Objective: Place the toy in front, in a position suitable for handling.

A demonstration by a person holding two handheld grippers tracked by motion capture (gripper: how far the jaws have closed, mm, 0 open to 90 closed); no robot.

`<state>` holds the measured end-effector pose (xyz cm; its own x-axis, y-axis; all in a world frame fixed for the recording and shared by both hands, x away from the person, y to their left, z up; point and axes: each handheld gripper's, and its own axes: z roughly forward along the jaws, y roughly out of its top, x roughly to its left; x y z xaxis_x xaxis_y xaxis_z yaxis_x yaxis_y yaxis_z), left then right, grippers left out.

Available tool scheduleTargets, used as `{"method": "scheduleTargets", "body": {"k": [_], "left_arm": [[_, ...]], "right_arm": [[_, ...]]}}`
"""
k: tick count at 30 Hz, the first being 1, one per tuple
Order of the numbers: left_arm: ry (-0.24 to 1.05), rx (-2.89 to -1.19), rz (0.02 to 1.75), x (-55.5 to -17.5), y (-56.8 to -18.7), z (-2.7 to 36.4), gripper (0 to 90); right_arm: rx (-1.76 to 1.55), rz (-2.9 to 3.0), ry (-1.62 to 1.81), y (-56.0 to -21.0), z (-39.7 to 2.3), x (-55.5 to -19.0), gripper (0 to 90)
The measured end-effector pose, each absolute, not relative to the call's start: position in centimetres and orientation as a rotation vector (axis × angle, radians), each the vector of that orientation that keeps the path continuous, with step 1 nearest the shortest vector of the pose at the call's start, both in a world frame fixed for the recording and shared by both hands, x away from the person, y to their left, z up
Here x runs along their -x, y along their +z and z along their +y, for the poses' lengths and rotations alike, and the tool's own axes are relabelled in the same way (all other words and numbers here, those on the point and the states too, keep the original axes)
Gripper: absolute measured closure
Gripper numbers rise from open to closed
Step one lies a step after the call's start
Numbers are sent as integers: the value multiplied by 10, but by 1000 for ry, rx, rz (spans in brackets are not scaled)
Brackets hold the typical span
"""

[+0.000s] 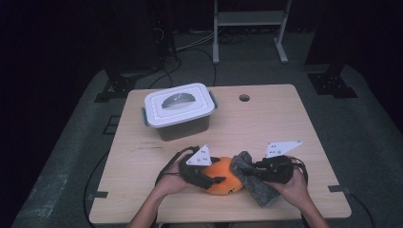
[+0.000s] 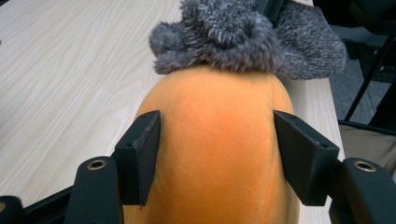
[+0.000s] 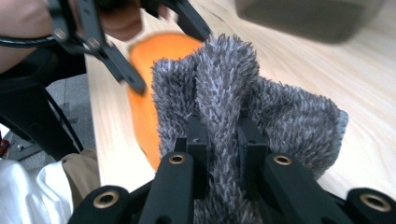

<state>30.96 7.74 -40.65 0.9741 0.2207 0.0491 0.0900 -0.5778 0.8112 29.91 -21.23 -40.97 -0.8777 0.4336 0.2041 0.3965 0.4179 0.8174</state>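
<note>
Left hand-held gripper (image 2: 212, 154): jaws half spread, straddling the rounded orange plush toy (image 2: 215, 154) – one pad against each flank, pressing lightly on the soft body. Seen from the high view at the near middle of the light wooden desk (image 1: 285, 123), with the left hand-held gripper (image 1: 214, 179) reaching in from the toy's left side.

Right hand-held gripper (image 3: 219, 140): jaws pressed together, pinching a fold of the fuzzy grey knitted cloth (image 3: 243, 102) – a ridge of pile standing up between the two black pads. In the high view, right hand-held gripper (image 1: 247, 170) just right of the toy, pointing toward it.

Orange plush toy (image 1: 222, 175): smooth short nap, egg-like in outline, lying on the desk between the two hand-held grippers. Grey cloth (image 1: 254, 183) draped against the toy's right end and trailing toward the near right edge of the desk; bunched over the toy's far tip in the left gripper view.

Farther back, well apart: a white-lidded, dark-bodied plastic storage box (image 1: 179, 110) with a grey handle set in the lid, closed, upright on the far left part of the desk.
</note>
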Motion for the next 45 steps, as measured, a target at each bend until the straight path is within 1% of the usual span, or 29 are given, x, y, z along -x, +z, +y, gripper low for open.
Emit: {"method": "scheduleTargets", "body": {"k": [3,9,13,17,21,24,28,33,35,36,37,38,41,42,44,45], "left_arm": [[170,-2178,230,-311,-407,80,355],[171,-2187,212,-310,-407,78,355],[169,-2194,206,-310,-407,79,352],[173,-2189,208,-309,-407,78,356],[196,-2185,202,-307,-406,77,400],[191,-2202,166,-303,-405,72,399],[171,-2217,145,-301,-402,68,349],[157,-2215,159,-301,-396,68,181],[163,-2234,182,-303,-398,67,133],[160,-2256,190,-304,-400,66,132],[144,-2262,195,-305,-403,66,142],[132,-2253,192,-305,-406,66,181],[184,-2240,161,-303,-405,66,390],[209,-2233,152,-302,-404,67,437],[258,-2205,155,-301,-403,66,470],[291,-2188,154,-300,-402,66,473]], "right_arm": [[-806,2610,1480,-413,-217,-302,782],[-762,2567,1554,-400,-211,-299,782],[-754,2601,1532,-406,-206,-299,782],[-778,2625,1526,-410,-210,-300,782],[-799,2606,1519,-409,-215,-300,782],[-797,2564,1575,-402,-215,-301,783],[-759,2587,1562,-402,-206,-300,782],[-719,2634,1517,-408,-201,-296,782],[-711,2650,1519,-410,-201,-296,782],[-711,2650,1516,-411,-201,-296,782],[-717,2647,1514,-411,-202,-297,782],[-724,2644,1511,-411,-203,-298,782],[-742,2630,1493,-409,-205,-298,783],[-751,2621,1499,-408,-206,-299,783],[-764,2594,1513,-404,-209,-299,783],[-768,2576,1519,-402,-210,-299,784]]}}
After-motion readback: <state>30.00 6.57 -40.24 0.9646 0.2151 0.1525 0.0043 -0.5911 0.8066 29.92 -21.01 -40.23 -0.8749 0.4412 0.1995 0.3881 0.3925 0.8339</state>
